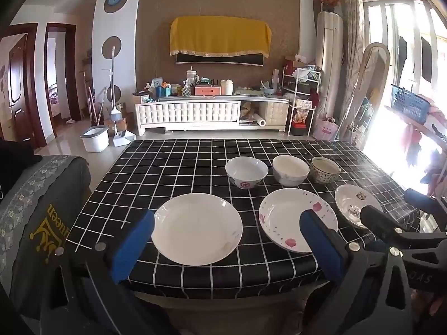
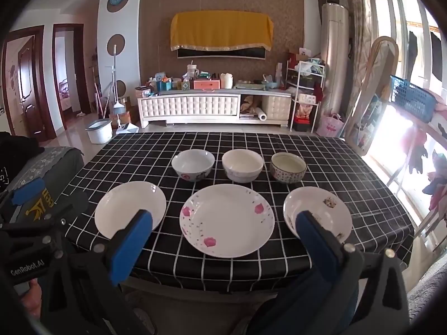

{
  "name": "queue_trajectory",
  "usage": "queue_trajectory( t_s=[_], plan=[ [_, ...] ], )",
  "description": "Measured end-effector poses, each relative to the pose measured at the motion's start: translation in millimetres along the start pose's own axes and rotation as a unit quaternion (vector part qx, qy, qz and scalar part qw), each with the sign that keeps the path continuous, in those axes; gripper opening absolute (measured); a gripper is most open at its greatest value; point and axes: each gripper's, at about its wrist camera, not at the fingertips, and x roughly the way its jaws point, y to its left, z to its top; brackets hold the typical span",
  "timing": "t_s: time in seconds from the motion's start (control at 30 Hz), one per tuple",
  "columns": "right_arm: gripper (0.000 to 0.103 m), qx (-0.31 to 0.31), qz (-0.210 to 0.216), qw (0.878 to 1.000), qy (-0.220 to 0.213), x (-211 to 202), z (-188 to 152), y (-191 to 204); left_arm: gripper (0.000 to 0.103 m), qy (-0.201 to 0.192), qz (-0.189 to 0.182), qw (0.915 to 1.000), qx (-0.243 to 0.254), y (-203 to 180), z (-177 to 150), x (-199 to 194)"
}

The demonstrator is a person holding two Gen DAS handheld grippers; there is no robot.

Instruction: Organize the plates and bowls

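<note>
Ahead — plain white plate (image 1: 197, 229) between spread, empty left gripper (image 1: 226, 240) fingers, untouched.

White "GenRobot.AI" marks the left gripper (image 2: 26, 195); gold, partly hidden "ueen" marks the dark cloth (image 1: 42, 237).

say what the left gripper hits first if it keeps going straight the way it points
Most likely the plain white plate: the open left gripper tilts down toward the table with that plate framed between its fingers. Depth is unclear, so it might meet the table just past it instead.
</note>
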Motion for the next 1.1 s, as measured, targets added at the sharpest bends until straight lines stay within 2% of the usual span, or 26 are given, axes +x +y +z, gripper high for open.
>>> queue_trajectory(
  t_s=[1.1],
  plan=[
    [0.103,0.009,0.015,0.999,0.028,5.1,-6.8,-5.6,0.103,0.011,-0.004,0.9999,-0.004,1.8,-4.6,0.7]
  ],
)
